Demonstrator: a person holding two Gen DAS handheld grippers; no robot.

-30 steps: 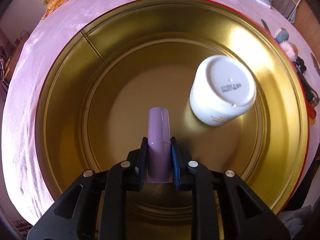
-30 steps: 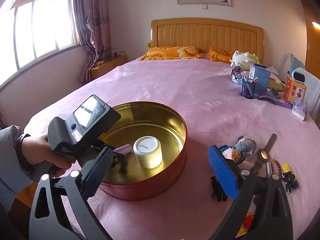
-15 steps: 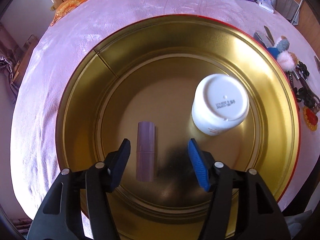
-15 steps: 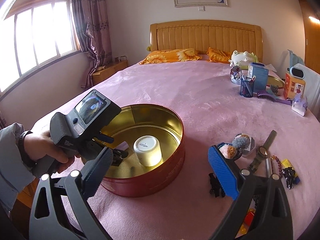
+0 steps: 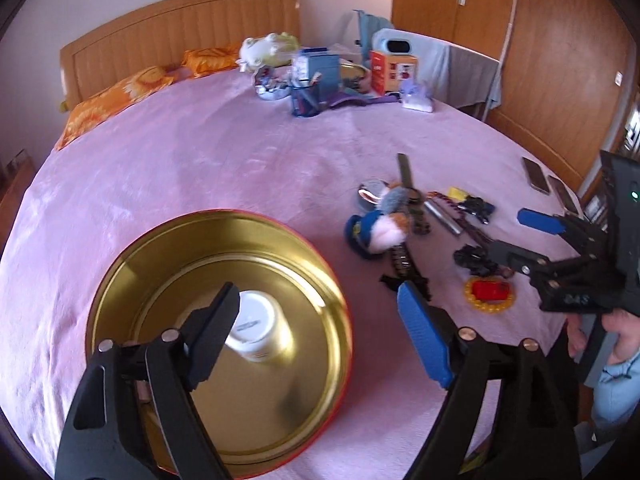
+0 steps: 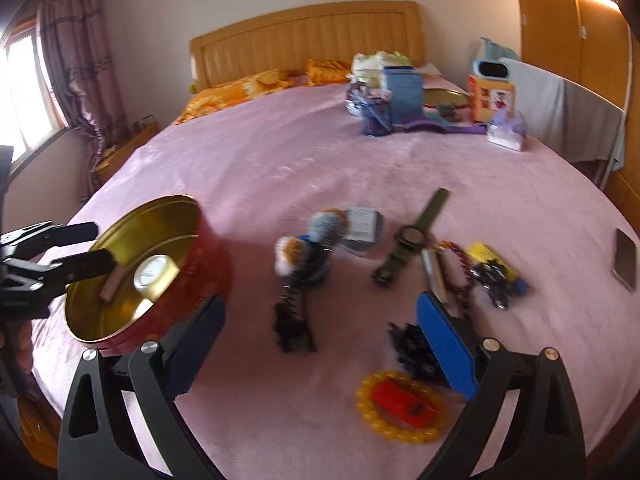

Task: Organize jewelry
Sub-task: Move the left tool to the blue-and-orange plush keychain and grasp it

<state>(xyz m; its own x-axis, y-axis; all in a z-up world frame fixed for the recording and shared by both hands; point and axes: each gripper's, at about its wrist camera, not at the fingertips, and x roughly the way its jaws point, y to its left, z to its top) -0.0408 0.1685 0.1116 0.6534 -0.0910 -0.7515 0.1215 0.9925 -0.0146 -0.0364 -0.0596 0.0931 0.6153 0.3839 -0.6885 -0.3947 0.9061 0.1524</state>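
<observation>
- Although most of the jewelry is seen loose on the pink bedspread, the task is judged to be begun: a round gold-lined tin near the bed's foot edge already holds an upturned white jar and a small lilac tube.
- A scattered heap is left to be sorted, lying beside the tin toward the bed's right edge.
- In that heap a blue item with fluffy pompoms is seen, grey and cream and soft-looking.
- An olive watch is laid with its strap stretched out straight.
- A yellow beaded ring round a red centre lies nearest the foot edge; its beads look glossy.
- A dark beaded strand, a black chain-like piece and small black clips complete it; finer detail is blurred.
- The left gripper is held spread wide above the tin, nothing between its jaws.
- The right gripper is likewise spread, held empty over the heap.
</observation>
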